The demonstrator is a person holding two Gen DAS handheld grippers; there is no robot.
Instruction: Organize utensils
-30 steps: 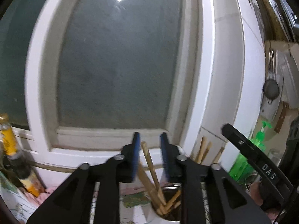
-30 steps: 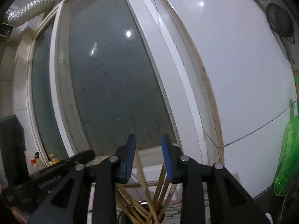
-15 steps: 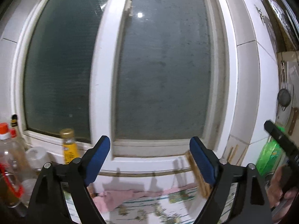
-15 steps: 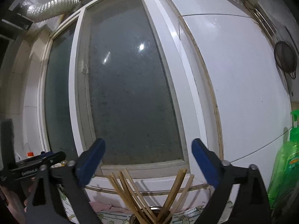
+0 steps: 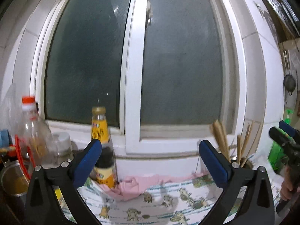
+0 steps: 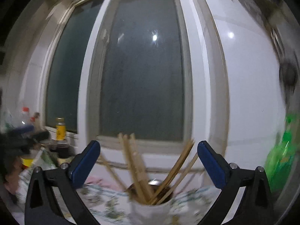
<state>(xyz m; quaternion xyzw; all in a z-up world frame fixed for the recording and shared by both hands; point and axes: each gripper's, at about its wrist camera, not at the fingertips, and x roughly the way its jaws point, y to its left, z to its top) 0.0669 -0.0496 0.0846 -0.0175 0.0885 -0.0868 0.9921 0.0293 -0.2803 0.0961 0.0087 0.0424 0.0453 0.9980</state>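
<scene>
- Chopsticks [image 6: 138, 170] are standing bundled in a white holder cup [image 6: 150, 211], right in front of the right tongs [image 6: 148, 161] and low in that view; they are fanning out to both sides, pale wooden sticks leaning against the rim, blurred at their tips.
- Right tongs are standing spread wide, nothing between the blue pads [image 6: 84, 164]; the jaws have just been opening, and the sticks are showing beyond the gap, not pinched.
- Left tongs [image 5: 150, 164] are likewise spread wide and carrying nothing, their jaws having just been opening too; between them only the patterned cloth [image 5: 150, 206] on the table and a crumpled pink rag [image 5: 140, 183] are showing.
- Judging by this, the step in hand is the release: the sticks are sitting in the cup and both tongs are free.
- Next move, as I read it, is calling for finding another loose utensil; none is showing in either view, so the tongs need turning toward the table first.
- Just behind the left pad a sauce bottle [image 5: 102, 150] with a yellow label is standing, and further left a clear bottle with an orange cap [image 5: 33, 131].
- From the left view the chopsticks are rising at the right, near the right tongs' tip and a person's hand [image 5: 287, 185].
- Farthest off, the frosted window [image 5: 178, 65] is filling the background.
</scene>
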